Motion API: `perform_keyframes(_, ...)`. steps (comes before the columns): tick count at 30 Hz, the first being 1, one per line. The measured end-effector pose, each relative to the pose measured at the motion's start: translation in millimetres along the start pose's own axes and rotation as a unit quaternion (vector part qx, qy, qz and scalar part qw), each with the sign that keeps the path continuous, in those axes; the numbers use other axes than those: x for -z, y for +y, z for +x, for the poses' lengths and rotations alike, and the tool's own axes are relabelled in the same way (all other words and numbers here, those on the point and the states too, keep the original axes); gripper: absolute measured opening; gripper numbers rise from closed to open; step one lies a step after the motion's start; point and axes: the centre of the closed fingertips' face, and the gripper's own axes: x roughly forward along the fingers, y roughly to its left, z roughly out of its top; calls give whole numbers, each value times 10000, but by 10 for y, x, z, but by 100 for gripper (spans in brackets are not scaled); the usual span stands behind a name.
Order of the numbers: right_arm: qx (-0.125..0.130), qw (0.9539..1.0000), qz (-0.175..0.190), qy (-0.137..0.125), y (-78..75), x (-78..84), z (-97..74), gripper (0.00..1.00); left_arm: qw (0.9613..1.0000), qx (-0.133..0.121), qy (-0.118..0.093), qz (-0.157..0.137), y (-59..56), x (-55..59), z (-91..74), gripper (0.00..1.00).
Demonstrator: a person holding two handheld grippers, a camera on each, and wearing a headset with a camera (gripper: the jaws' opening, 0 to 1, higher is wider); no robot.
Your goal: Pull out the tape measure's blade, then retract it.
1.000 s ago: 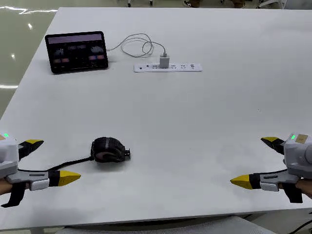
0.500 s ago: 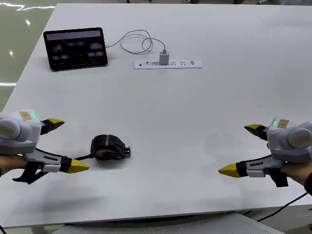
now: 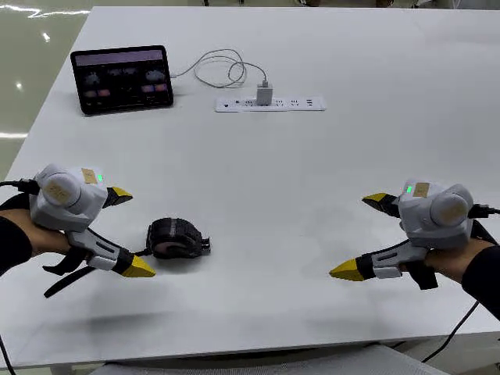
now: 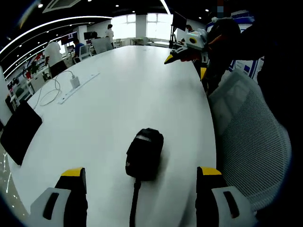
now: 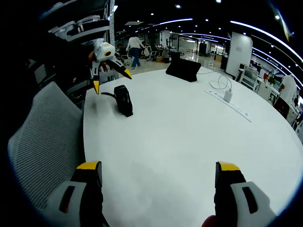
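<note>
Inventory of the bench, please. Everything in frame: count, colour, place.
table: 1, white, holds everything below
tape measure: 1, black, near left, blade in
tablet: 1, black, screen lit, far left, propped up
power strip: 1, white, far middle
charger: 1, white, plugged into the power strip
cable: 1, white, looped between charger and tablet
chair: 1, grey mesh, at the near edge
left gripper: 1, white, yellow-tipped fingers, open, beside the tape measure
right gripper: 1, same colours, open, near right
</note>
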Motion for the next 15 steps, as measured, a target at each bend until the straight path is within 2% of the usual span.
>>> perform_keyframes(3,-77,9999,-120,47,8,-23,61,95,9997,99,169,112,-11,-3,47,89)
perform_keyframes(5,-126,9997,-183,59,18,-48,99,95,9994,134,214,218,-14,-20,68,88)
perform_keyframes(7,-269,9992,-302,-60,71,-142,151,93,9990,204,262,301,-30,-50,93,86)
perform_keyframes(10,-314,9987,-397,-11,79,-176,230,91,9981,286,366,416,-42,-56,133,82)
perform_keyframes(15,-457,9976,-516,-42,139,-295,381,91,9957,499,579,531,-77,-37,195,69)
